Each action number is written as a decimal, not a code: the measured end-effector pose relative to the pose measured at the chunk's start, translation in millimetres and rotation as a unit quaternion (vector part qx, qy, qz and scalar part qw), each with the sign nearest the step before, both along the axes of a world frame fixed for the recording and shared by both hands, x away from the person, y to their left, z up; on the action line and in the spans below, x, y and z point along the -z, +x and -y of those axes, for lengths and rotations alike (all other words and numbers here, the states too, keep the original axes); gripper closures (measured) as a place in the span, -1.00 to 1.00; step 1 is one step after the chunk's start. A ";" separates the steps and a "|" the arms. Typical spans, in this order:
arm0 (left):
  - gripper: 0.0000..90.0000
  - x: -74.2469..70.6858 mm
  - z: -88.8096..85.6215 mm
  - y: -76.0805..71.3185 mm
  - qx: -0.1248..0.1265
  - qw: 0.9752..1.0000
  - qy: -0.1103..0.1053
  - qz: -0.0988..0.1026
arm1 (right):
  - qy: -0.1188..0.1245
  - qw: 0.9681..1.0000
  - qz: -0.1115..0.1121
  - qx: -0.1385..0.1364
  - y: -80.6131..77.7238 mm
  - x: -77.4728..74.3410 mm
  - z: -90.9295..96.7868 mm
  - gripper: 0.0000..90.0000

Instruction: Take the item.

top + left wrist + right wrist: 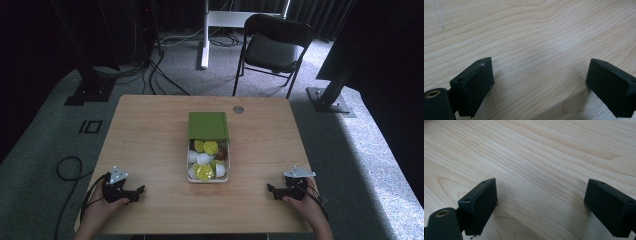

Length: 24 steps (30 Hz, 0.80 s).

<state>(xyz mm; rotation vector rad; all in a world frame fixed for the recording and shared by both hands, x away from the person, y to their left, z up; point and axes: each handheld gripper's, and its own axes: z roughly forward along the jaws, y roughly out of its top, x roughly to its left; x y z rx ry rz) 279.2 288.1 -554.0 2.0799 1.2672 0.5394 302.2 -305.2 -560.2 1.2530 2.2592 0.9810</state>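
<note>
— Grippers first, going from the left: where do they sit?

— Left gripper (141,190) rests near the table's (150,130) front-left corner, held in the person's left hand (102,207), its jaws pointing toward the middle. In the left gripper view its two black jaws stand wide apart over bare wood grain, released, with nothing between them.

— And the box?

— Clear plastic box (208,176) lies at the table's centre, somewhat nearer the front edge than the back. Its green lid (208,125) is pushed back toward the far edge, covering the rear part and leaving the front part uncovered. Yellow, white and brown capsules (205,171) fill the uncovered part. Both grippers are well apart from the box, one on each side.

— Anything behind it?

— Small round grey disc (238,109) set in the tabletop near the back edge, right of the lid.

— Now the right side?

— Right gripper (270,190) rests near the front-right corner in the right hand (310,210), jaws aimed inward at the middle. The right gripper view shows its jaws spread wide over bare wood, released and holding nothing
</note>
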 end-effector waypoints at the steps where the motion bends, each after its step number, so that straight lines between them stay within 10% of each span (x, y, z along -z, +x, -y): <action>1: -0.81 0.0 0.0 0.0 0.000 1.000 0.000 0.000 | 0.000 1.000 0.000 0.000 0.0 0.0 0.0 -0.76; 24: -0.81 -0.2 1.3 -0.8 0.006 1.000 0.000 -0.001 | 0.000 1.000 0.000 0.000 0.0 0.0 0.0 -0.75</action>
